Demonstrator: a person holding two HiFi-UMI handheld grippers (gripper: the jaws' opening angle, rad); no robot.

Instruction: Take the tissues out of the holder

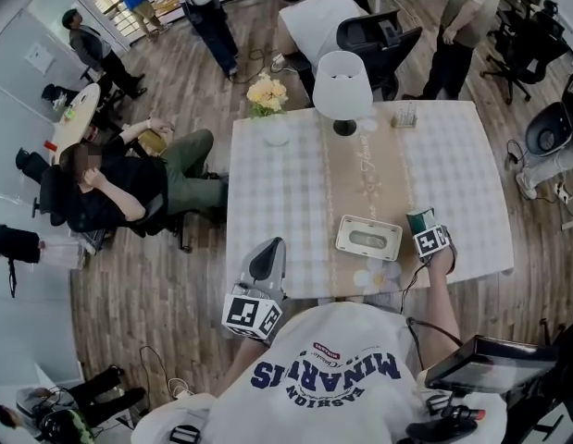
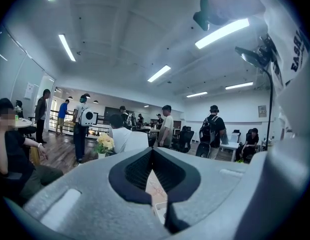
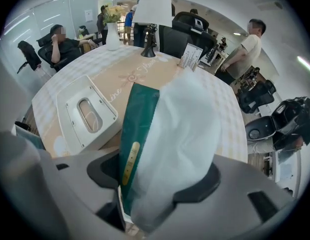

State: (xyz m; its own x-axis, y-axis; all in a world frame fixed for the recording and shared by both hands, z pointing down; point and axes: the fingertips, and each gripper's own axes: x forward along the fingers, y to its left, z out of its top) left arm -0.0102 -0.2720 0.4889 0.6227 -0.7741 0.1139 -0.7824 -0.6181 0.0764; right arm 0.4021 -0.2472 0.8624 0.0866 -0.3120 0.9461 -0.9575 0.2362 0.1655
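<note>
The white tissue holder (image 1: 367, 238) lies on the beige runner near the table's front edge, its oval slot facing up; the right gripper view shows the holder (image 3: 87, 114) to the left of the jaws. My right gripper (image 1: 423, 230) is just right of it, pointing steeply down over the table. It (image 3: 160, 176) is shut on a green-and-white tissue pack (image 3: 170, 124), which sticks out between the jaws and also shows in the head view (image 1: 418, 220). My left gripper (image 1: 267, 259) hovers at the table's front left edge. Its jaws (image 2: 153, 154) meet at the tips with nothing between them.
On the checked table (image 1: 286, 192) stand a white lamp (image 1: 342, 86), a vase of flowers (image 1: 267, 100) and a small card stand (image 1: 405, 116) at the far side. A seated person (image 1: 129, 178) is left of the table. An office chair (image 1: 379, 40) and standing people are beyond it.
</note>
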